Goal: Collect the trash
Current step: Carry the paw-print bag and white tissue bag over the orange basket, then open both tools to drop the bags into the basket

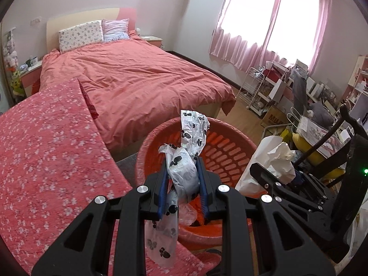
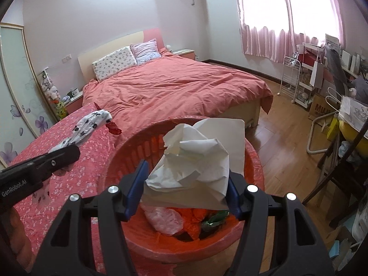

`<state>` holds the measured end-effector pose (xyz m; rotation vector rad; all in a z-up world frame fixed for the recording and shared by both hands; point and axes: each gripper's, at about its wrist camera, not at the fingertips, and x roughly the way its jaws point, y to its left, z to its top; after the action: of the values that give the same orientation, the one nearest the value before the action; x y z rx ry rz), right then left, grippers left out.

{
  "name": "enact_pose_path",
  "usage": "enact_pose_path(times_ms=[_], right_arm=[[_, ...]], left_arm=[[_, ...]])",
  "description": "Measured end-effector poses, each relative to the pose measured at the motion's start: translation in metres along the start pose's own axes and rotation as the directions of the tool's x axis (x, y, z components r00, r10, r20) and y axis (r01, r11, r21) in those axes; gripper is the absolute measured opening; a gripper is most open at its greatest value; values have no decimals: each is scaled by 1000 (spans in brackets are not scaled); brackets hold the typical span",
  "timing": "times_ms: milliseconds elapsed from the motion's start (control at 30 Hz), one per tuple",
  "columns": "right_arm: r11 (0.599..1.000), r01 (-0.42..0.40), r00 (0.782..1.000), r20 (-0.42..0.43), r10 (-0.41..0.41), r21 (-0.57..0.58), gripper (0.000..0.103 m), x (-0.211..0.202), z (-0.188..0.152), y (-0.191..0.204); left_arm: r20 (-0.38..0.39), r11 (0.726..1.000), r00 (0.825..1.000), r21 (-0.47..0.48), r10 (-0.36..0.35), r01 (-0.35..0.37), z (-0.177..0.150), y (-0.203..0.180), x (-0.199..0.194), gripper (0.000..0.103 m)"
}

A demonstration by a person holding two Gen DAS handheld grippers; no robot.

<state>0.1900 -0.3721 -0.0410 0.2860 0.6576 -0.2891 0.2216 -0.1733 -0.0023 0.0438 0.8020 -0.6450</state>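
Note:
My left gripper (image 1: 182, 168) is shut on a white plastic bag with black paw prints (image 1: 184, 172). It holds the bag over the near rim of the red plastic basket (image 1: 232, 151). The same bag (image 2: 92, 124) and left gripper (image 2: 61, 158) show at the left of the right wrist view. My right gripper (image 2: 186, 177) is shut on a crumpled white paper wad (image 2: 202, 158), held above the red plastic basket (image 2: 255, 161). In the basket lie a pinkish clear wrapper (image 2: 164, 218), orange scraps and a green wrapper (image 2: 214, 219). The paper wad (image 1: 273, 158) and right gripper (image 1: 271, 177) appear at the right of the left wrist view.
A low surface under a pink flowered cloth (image 1: 46, 156) stands left of the basket. A bed with a coral duvet (image 1: 138, 76) lies beyond. Cluttered shelves, a cardboard box (image 1: 274, 117) and a white rack (image 1: 254, 87) fill the right side under pink curtains. Wood floor (image 2: 283, 138) runs between.

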Motion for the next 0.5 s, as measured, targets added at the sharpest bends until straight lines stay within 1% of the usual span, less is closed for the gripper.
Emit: enact_pose_path(times_ms=[500], right_arm=[[1000,7,1000,-10,-7,-5,60,12,0,-12]], left_arm=[[-23,1000,1000,7,-20,20,4,-15,17,24]])
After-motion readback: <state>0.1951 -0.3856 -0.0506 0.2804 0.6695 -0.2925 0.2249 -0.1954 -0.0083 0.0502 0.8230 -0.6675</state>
